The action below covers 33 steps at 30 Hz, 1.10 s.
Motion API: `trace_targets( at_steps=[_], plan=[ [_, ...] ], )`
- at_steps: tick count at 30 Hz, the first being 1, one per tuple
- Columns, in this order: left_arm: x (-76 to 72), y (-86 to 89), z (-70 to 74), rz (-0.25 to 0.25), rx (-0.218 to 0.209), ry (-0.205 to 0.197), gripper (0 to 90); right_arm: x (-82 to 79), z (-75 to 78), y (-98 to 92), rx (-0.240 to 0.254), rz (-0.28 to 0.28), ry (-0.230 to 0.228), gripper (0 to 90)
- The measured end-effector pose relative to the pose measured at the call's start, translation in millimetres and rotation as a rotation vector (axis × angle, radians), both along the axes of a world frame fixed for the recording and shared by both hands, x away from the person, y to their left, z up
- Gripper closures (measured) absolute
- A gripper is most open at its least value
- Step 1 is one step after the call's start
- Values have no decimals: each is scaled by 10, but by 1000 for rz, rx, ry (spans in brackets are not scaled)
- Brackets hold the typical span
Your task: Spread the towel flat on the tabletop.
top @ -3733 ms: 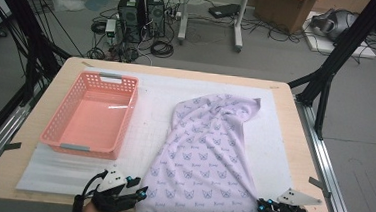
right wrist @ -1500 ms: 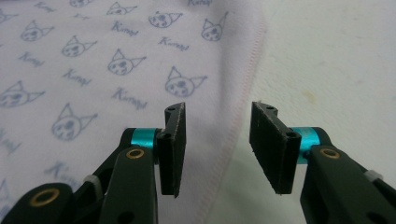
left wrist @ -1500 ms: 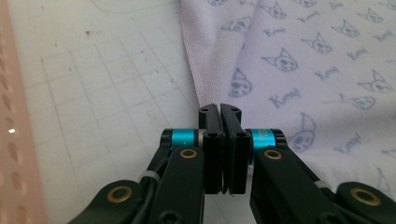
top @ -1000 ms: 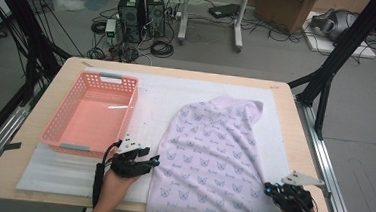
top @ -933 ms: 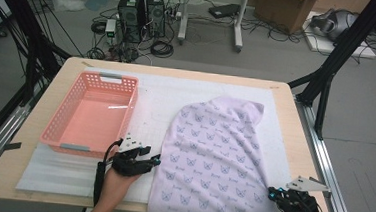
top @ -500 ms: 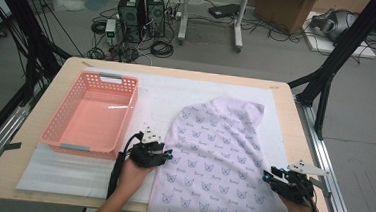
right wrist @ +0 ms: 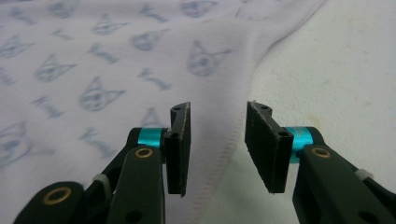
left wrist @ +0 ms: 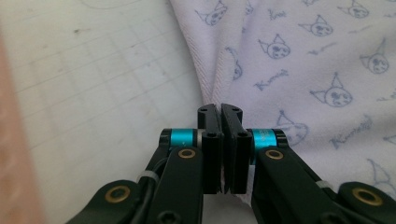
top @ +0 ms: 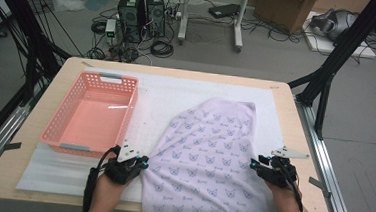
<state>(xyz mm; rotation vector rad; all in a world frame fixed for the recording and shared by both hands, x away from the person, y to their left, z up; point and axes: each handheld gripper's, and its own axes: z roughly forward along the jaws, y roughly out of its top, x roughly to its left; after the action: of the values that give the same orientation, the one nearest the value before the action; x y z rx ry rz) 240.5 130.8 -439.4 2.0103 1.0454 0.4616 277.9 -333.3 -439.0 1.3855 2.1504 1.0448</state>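
Observation:
A pale lilac garment (top: 207, 157) with a small cat print lies flat on the white mat, reaching from mid-table to the near edge. My left gripper (top: 144, 163) sits at its left edge. In the left gripper view its jaws (left wrist: 220, 109) have just been closing and now pinch the garment's hem (left wrist: 303, 70). My right gripper (top: 254, 165) is at the garment's right edge. Its jaws (right wrist: 218, 109) have just been opening and stand apart, with the stitched hem (right wrist: 93, 70) lying between and below them, not pressed.
A pink plastic basket (top: 130, 107) stands empty on the left of the white gridded mat (top: 177, 92). The wooden table (top: 301, 144) ends close to the right gripper. Cables, computer towers and black frame legs lie on the floor beyond.
The left gripper reached to the garment's left edge, closed on the hem and drew back slightly. The right gripper moved forward and inward to the right edge and its jaws opened.

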Motion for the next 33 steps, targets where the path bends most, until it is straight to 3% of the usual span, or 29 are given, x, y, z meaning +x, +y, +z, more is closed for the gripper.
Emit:
trace_targets(
  at_steps=[4, 6, 7, 10, 14, 17, 23, 26, 28, 33],
  plan=[
    [-51, 52, -40, -3, -46, 9, 847, 83, -58, 117, 9, 18, 22, 596],
    [-33, 22, -51, -7, -61, 14, 772, 99, -83, 225, -6, 51, 22, 580],
    [-24, 10, -57, -4, -76, 17, 706, 93, -85, 276, -32, 51, 7, 623],
    [-6, -9, -53, -5, -101, 0, 587, 83, -81, 311, -32, 100, 11, 838],
    [18, -34, -8, -14, -134, -37, 534, 31, -49, 275, -55, 105, 29, 866],
    [51, -64, -10, -18, -144, -36, 516, -77, -9, 142, -110, 77, 38, 865],
    [120, -124, -22, -36, -157, -24, 509, -382, 49, -214, -172, 30, 66, 864],
    [186, -173, -27, -46, -177, -16, 508, -463, 78, -303, -143, 50, 62, 820],
    [253, -226, -25, -50, -179, -10, 508, -464, 117, -310, -103, 50, 17, 698],
    [513, -369, -43, -34, -177, 11, 508, -379, 171, -256, -50, 13, -50, 626]
  ],
)
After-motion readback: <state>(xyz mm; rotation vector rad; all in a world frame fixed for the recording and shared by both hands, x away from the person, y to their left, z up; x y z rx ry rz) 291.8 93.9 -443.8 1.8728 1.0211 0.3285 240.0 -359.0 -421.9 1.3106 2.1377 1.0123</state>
